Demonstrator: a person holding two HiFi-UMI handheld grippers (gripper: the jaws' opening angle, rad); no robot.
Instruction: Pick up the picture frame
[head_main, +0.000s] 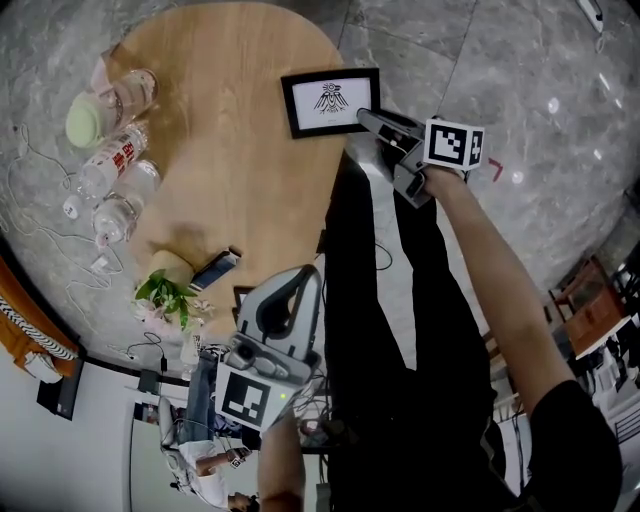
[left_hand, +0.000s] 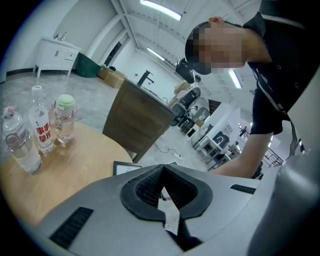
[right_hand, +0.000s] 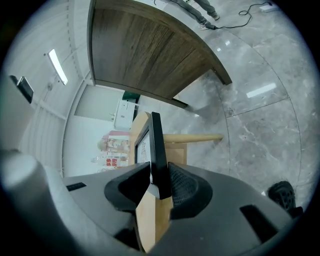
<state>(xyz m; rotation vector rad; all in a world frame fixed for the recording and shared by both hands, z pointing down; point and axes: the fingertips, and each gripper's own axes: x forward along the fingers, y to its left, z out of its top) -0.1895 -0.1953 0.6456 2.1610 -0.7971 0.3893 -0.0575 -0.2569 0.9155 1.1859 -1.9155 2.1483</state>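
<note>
A black picture frame (head_main: 330, 100) holding a white print lies at the right edge of the round wooden table (head_main: 240, 190). My right gripper (head_main: 365, 118) reaches its lower right corner from beyond the table edge. In the right gripper view the frame (right_hand: 156, 145) stands edge-on between the black pads (right_hand: 182, 187), which press on both sides of it. My left gripper (head_main: 305, 275) hovers over the near edge of the table, jaws together and empty. The left gripper view has the frame (left_hand: 125, 167) just past that gripper's closed tips (left_hand: 163, 167).
Several plastic water bottles (head_main: 115, 170) and a green-lidded jar (head_main: 92, 118) stand at the table's left side. A small potted plant (head_main: 165, 290) and a phone (head_main: 215, 268) sit near the front edge. Grey marble floor (head_main: 520, 90) surrounds the table. A dark wooden counter (left_hand: 140, 117) stands behind it.
</note>
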